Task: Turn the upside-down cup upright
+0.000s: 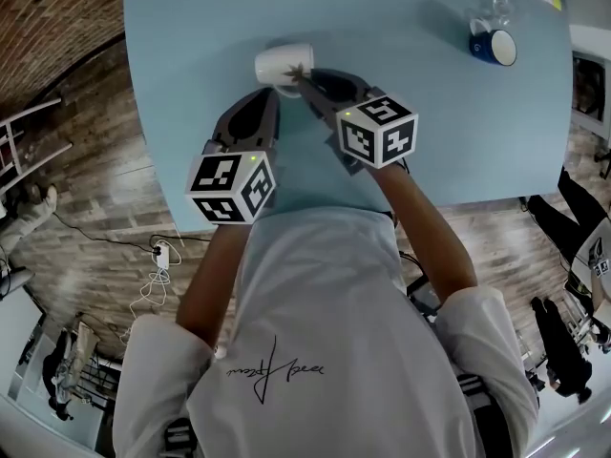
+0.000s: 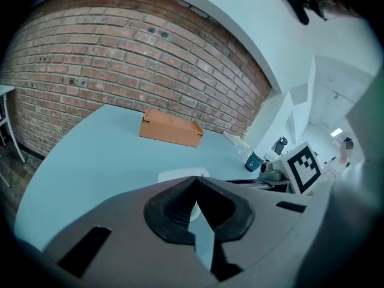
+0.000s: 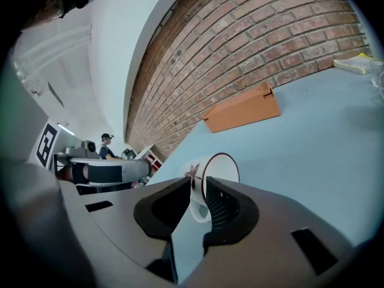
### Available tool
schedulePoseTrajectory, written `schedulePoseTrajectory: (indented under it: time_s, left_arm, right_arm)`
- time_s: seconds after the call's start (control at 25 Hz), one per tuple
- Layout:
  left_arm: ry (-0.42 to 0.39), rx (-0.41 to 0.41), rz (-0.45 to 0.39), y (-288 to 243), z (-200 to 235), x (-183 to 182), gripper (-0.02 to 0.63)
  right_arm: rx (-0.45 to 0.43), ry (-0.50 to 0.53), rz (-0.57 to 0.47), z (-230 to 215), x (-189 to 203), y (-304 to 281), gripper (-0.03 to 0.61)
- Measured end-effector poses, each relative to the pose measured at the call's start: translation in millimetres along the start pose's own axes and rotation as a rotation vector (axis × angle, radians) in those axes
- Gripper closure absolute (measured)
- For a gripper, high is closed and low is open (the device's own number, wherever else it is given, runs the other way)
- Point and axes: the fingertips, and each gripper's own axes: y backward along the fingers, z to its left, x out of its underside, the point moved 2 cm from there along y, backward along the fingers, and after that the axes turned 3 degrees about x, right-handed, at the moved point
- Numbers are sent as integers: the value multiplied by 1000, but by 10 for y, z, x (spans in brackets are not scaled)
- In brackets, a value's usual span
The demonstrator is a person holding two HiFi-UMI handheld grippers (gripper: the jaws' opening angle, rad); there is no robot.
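A white cup [image 1: 280,64] with a dark rim and a small flower print is tipped onto its side over the light blue table [image 1: 430,113]. In the right gripper view its open mouth [image 3: 221,168] faces the camera and its handle [image 3: 198,212] hangs low between the jaws. My right gripper [image 1: 299,77] [image 3: 200,185] is shut on the cup's wall at the rim. My left gripper [image 1: 271,95] [image 2: 195,188] is shut on nothing just short of the cup [image 2: 179,176], which shows behind its jaw tips. Whether the cup touches the table is hidden.
An orange cardboard box [image 2: 171,129] [image 3: 243,110] lies at the table's far edge by the brick wall. A blue mug [image 1: 494,46] [image 2: 254,161] and a clear glass [image 1: 498,8] stand at the far right. A yellow book [image 3: 360,62] lies near them.
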Motion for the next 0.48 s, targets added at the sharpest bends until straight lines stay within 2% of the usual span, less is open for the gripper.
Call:
schedulePoseTrajectory:
  time_s: [0.48]
  left_arm:
    - [3,-11,9,-25,43,18,604]
  right_arm:
    - [-23,-12,-16,2,-9,11,520]
